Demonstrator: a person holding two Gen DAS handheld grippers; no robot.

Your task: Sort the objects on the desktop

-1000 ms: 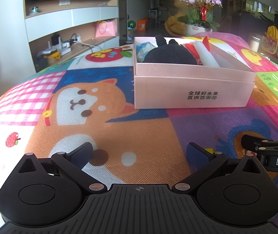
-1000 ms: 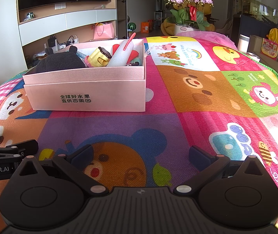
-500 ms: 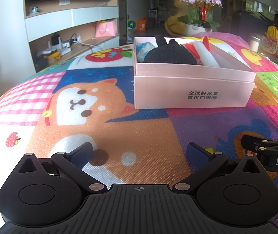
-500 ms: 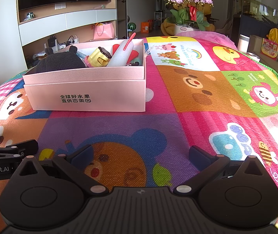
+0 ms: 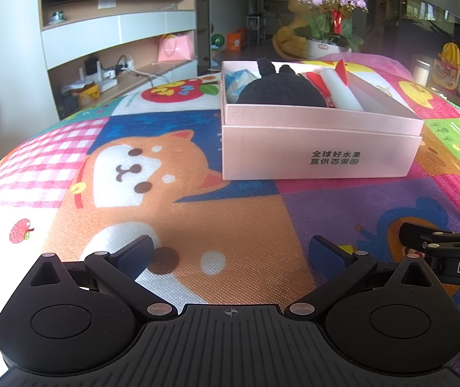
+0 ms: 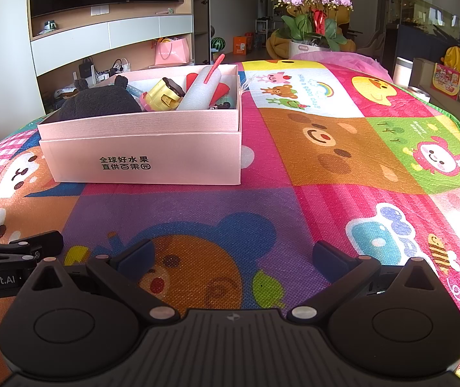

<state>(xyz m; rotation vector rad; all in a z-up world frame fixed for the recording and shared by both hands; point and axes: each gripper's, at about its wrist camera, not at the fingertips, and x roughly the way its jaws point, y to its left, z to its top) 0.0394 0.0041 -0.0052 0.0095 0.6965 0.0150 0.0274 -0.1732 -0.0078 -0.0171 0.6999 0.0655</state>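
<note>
Pink box (image 6: 142, 158) well ahead-left of right gripper (image 6: 233, 251), seemingly apart

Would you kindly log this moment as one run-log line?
left gripper: open, empty | right gripper: open, empty | pink box: holds black plush, yellow toy, white foam roll | mat: nothing loose visible

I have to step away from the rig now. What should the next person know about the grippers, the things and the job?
Left gripper: open, empty, low over the mat.
Right gripper: open, empty, beside it.
Pink box stands ahead on the mat, holding a black plush toy, a yellow toy, a white foam roll and smaller bits.
Done: no loose things show on the mat.
Left: probably nothing; check outside the views.
</note>
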